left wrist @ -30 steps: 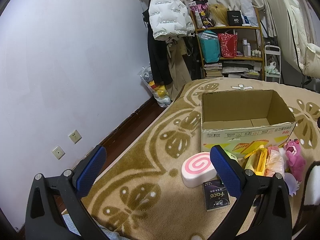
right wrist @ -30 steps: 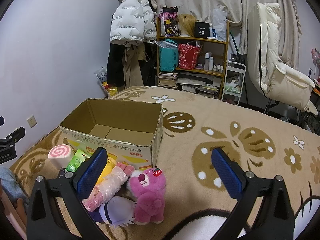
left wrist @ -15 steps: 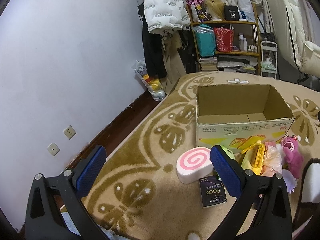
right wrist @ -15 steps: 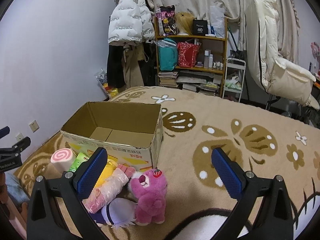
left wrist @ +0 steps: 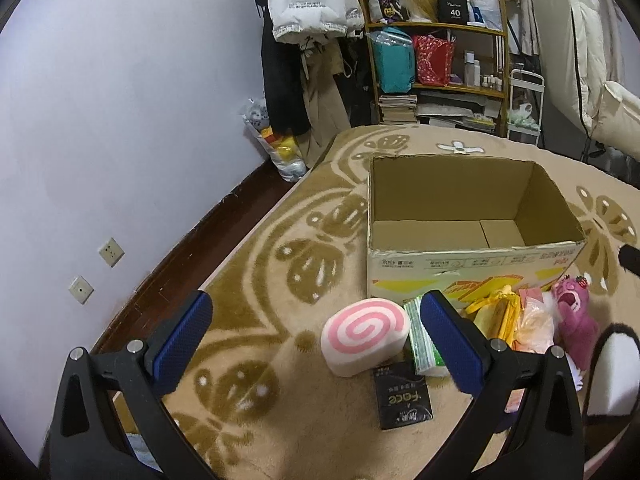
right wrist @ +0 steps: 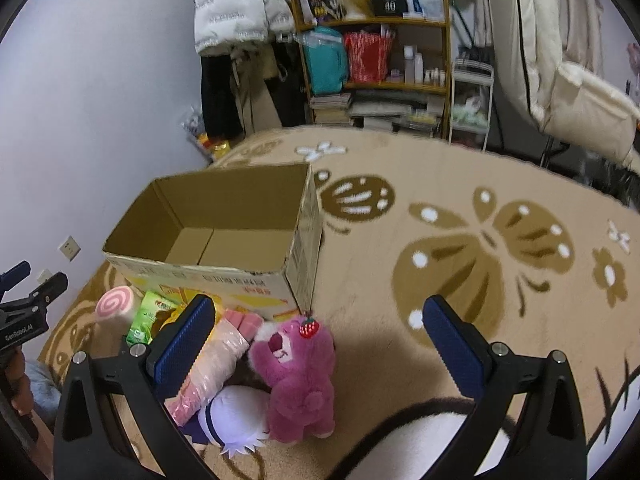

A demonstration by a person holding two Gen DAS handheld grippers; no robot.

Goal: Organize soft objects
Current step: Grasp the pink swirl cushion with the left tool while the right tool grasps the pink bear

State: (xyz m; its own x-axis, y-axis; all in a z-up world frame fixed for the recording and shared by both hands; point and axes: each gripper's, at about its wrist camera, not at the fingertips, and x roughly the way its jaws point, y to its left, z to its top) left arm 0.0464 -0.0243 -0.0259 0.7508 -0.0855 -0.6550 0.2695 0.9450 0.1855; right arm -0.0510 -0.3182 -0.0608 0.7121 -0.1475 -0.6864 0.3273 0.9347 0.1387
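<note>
An open, empty cardboard box (left wrist: 460, 256) (right wrist: 224, 268) stands on the patterned rug. In front of it lies a heap of soft things: a pink swirl roll cushion (left wrist: 366, 334) (right wrist: 114, 302), a green tissue pack (left wrist: 424, 340) (right wrist: 150, 316), a yellow item (left wrist: 500, 316), a pink wrapped bundle (right wrist: 216, 364), a pink plush bear (right wrist: 300, 376) (left wrist: 574, 320) and a white-and-purple plush (right wrist: 236, 420). My left gripper (left wrist: 316, 344) hangs open above the rug, left of the swirl cushion. My right gripper (right wrist: 318, 350) is open over the bear. Neither holds anything.
A black "Face" packet (left wrist: 404, 396) lies near the cushion. A wooden shelf (right wrist: 376, 60) with bags and books, hanging coats (left wrist: 308, 40) and a cream chair (right wrist: 560, 92) line the far side. A wall (left wrist: 100, 120) with sockets runs on the left. A white-and-dark plush patch (right wrist: 420, 444) lies at bottom right.
Both grippers have tilted downward and drawn slightly closer to the heap; the box and toys sit lower and larger in view. Both stay open.
</note>
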